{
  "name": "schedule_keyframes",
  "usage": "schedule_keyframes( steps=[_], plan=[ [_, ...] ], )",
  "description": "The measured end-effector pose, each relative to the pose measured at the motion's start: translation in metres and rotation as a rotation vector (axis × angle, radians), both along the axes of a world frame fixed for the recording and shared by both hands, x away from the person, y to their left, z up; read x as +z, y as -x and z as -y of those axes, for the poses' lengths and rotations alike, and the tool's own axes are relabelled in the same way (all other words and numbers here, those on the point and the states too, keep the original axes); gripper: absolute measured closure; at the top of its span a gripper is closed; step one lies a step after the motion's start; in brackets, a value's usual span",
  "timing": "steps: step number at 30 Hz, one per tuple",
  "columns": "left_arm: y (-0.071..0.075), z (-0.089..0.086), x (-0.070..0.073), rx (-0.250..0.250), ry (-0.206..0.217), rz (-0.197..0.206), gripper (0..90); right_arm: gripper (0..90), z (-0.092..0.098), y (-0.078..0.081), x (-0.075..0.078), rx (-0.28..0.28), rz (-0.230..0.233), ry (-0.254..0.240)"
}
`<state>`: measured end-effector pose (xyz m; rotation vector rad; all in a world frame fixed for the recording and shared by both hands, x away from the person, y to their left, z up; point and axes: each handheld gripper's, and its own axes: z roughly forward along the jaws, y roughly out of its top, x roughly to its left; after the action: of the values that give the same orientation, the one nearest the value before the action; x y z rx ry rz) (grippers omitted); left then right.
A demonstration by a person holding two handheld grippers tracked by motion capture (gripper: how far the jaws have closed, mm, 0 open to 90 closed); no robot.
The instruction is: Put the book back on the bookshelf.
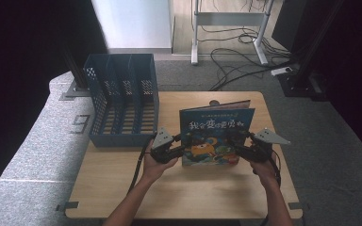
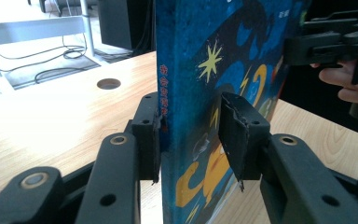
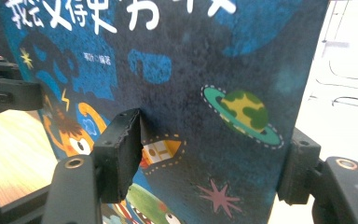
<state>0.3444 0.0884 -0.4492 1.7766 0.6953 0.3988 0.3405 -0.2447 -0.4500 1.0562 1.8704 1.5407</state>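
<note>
item: your picture book [image 1: 217, 136] | look: blue cover, white title characters, cartoon planets and stars | pose: upright, cover facing you | place: table centre-right, bottom edge down on the wood, just right of the blue rack

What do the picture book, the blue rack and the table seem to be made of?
Book: printed card cover, apparently matte and slightly grainy up close. Rack: probably moulded plastic, with perforated walls and slotted floor. Table: pale wood-grain top, perhaps laminate, smooth.
</note>
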Motion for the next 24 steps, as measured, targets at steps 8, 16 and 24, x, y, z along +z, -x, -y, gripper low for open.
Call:
schedule_keyframes(
  steps=[8,16,24],
  plan=[
    [0.005,0.003,0.001,-0.042,0.013,0.020,57.3,27.1,0.001,-0.002,-0.005,-0.020,0.009,0.015],
    [0.010,0.008,0.003,-0.073,0.006,0.041,55.7,23.9,0.003,-0.004,-0.006,-0.041,0.014,0.023],
    [0.011,0.012,0.005,-0.085,-0.003,0.058,55.8,20.0,0.002,-0.009,-0.005,0.000,0.030,0.065]
  ],
)
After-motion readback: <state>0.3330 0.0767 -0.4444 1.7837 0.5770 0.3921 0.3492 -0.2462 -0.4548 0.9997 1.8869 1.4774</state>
